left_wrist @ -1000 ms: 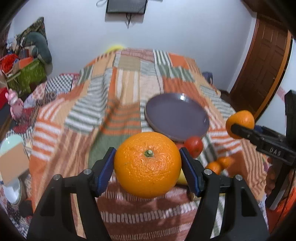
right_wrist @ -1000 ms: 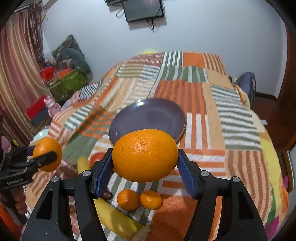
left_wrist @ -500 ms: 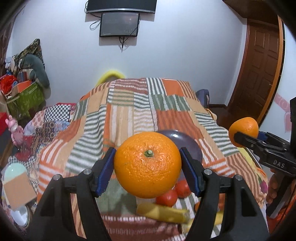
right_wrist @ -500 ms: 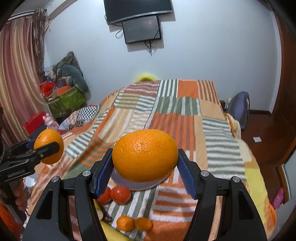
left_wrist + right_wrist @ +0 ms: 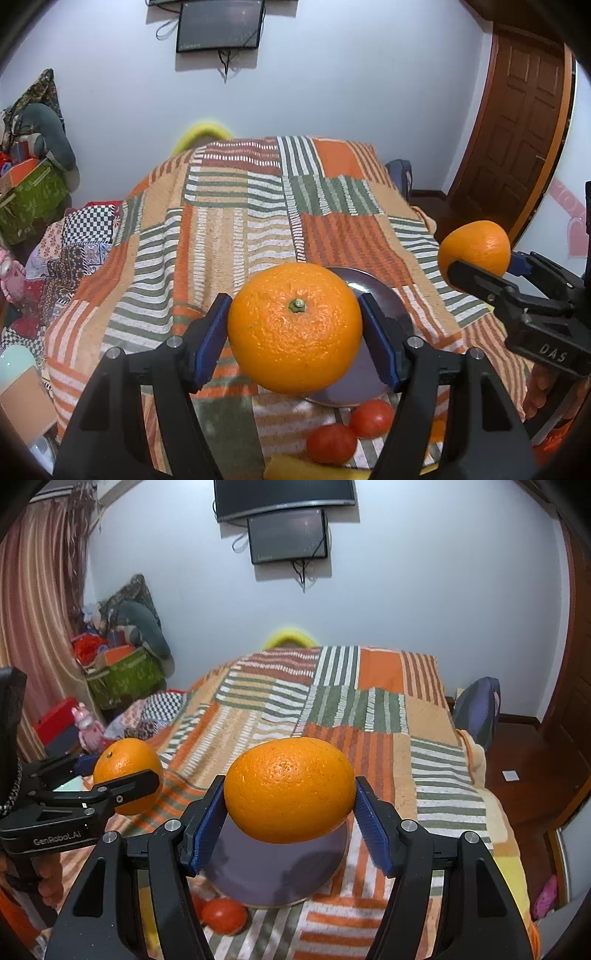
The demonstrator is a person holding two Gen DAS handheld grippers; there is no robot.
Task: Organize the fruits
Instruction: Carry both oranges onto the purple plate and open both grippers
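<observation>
My left gripper point(image 5: 295, 332) is shut on a large orange point(image 5: 294, 328), stem end towards the camera, held in the air above the bed. My right gripper point(image 5: 290, 805) is shut on a second orange point(image 5: 289, 789). Each gripper shows in the other's view: the right one with its orange point(image 5: 474, 247) at the right edge, the left one with its orange point(image 5: 127, 770) at the left. A purple plate point(image 5: 388, 314) point(image 5: 273, 871) lies on the bedspread under both. Two tomatoes point(image 5: 347, 432) and a banana point(image 5: 295, 470) lie in front of the plate.
The bed wears a striped patchwork bedspread point(image 5: 229, 229). Boxes and bags point(image 5: 29, 184) are piled at the left wall, a wooden door point(image 5: 517, 140) stands at the right, a screen point(image 5: 219, 26) hangs on the far wall, and a backpack point(image 5: 476, 709) leans beside the bed.
Both grippers have risen and pulled back from the bed, oranges still held. The plate has slid down the views behind the oranges; the wall screen has come into sight.
</observation>
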